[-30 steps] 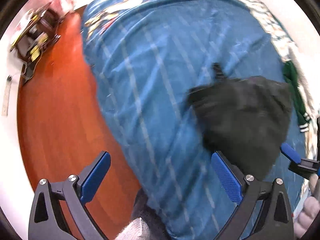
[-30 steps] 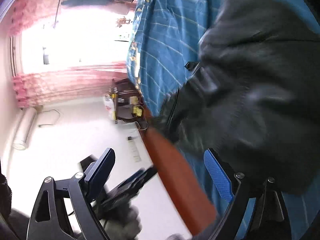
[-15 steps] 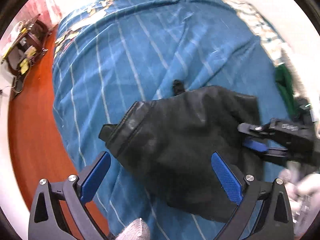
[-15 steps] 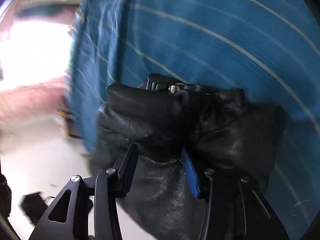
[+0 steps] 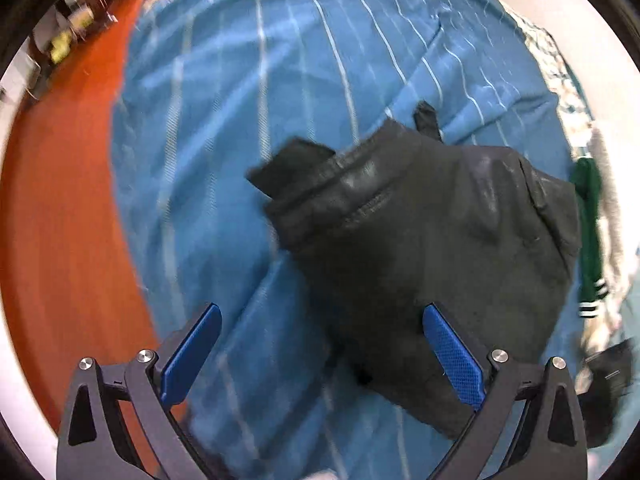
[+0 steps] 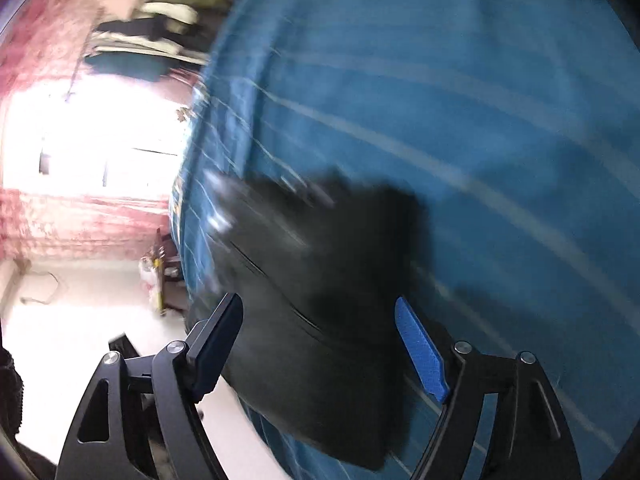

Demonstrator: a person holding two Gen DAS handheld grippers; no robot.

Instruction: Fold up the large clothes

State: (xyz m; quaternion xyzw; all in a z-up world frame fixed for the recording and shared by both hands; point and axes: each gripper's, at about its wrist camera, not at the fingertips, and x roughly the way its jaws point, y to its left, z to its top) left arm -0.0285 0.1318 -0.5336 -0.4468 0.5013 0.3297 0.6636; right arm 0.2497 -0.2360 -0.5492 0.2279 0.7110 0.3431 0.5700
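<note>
Red-brown floor (image 5: 60, 220), bright window (image 6: 80, 160)

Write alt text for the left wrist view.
A folded black leather jacket lies on a blue striped bedspread, ahead of the open left gripper, whose blue-padded fingers hold nothing. Orange-red floor curves along the left; a green garment sits at the right edge.

Black leather jacket (image 5: 432, 240), bunched on bedspread (image 5: 240, 120)

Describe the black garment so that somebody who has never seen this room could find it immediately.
Find the bed with the blue striped cover. The black jacket lies bunched on it, toward the side where a green garment lies. It is the only dark, leather-like piece there, with a stitched band along one edge.
</note>
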